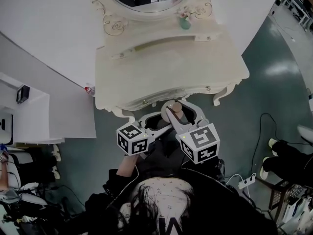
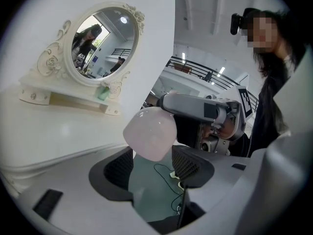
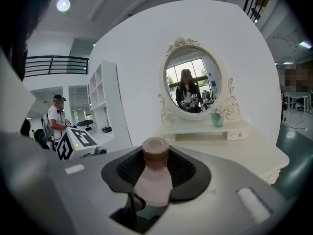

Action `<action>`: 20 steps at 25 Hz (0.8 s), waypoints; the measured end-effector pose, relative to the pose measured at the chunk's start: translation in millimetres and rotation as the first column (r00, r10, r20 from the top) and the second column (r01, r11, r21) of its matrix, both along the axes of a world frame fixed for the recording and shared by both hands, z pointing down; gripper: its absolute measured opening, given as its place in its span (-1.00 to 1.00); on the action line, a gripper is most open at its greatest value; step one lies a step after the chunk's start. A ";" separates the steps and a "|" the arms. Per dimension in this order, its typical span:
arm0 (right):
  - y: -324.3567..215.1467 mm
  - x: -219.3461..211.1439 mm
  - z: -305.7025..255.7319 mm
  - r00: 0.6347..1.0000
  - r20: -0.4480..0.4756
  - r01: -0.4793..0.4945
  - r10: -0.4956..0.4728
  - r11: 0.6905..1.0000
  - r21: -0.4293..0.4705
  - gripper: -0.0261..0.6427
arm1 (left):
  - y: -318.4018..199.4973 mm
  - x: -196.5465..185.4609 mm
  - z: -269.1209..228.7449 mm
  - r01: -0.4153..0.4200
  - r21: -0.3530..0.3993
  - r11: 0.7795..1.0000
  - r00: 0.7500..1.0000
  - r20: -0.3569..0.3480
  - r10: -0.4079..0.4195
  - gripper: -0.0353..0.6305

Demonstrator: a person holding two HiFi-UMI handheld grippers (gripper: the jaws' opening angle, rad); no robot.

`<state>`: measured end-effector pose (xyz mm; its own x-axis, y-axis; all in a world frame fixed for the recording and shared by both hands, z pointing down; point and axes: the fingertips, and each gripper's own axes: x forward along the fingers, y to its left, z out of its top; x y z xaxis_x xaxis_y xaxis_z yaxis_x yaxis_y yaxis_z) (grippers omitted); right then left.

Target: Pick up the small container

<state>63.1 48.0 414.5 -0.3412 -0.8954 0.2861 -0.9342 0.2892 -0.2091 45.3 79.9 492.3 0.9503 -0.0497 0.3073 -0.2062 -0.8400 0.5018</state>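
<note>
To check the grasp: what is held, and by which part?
The right hand-held gripper holds the bottle by its body, below the cap.

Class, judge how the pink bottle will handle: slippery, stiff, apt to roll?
The bottle looks glossy, so it may slip in the right tool. It seems stiff: undented in that grip. Its round body would probably roll if laid down.

The small container (image 3: 152, 180), a pale pink bottle with a brown cap, is being held cap-up between the pads of the right gripper (image 3: 155, 166), just off the white dressing table (image 1: 161, 67).
</note>
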 end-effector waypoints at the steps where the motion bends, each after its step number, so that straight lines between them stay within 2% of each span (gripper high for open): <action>1: 0.5 -0.8 -0.2 1.000 -0.002 -0.001 0.001 1.000 0.002 -0.49 | 0.3 -0.5 -0.1 -0.001 0.001 1.000 1.000 0.002 0.001 -0.19; 11: -2.5 -9.1 -2.9 1.000 -0.017 -0.010 0.010 1.000 0.003 -0.49 | -2.0 -7.6 -2.1 -0.004 -0.010 1.000 1.000 -0.008 0.004 -0.18; 20: -4.6 -68.8 -9.6 0.999 -0.053 -0.007 0.008 1.000 0.003 -0.49 | -4.7 -64.6 -8.2 -0.009 -0.001 1.000 0.999 -0.038 0.009 -0.19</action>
<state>-5.7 43.4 404.9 -0.3188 -0.8986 0.3014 -0.9461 0.2825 -0.1584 -19.3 75.2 484.1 0.9617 -0.0411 0.2711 -0.1797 -0.8412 0.5101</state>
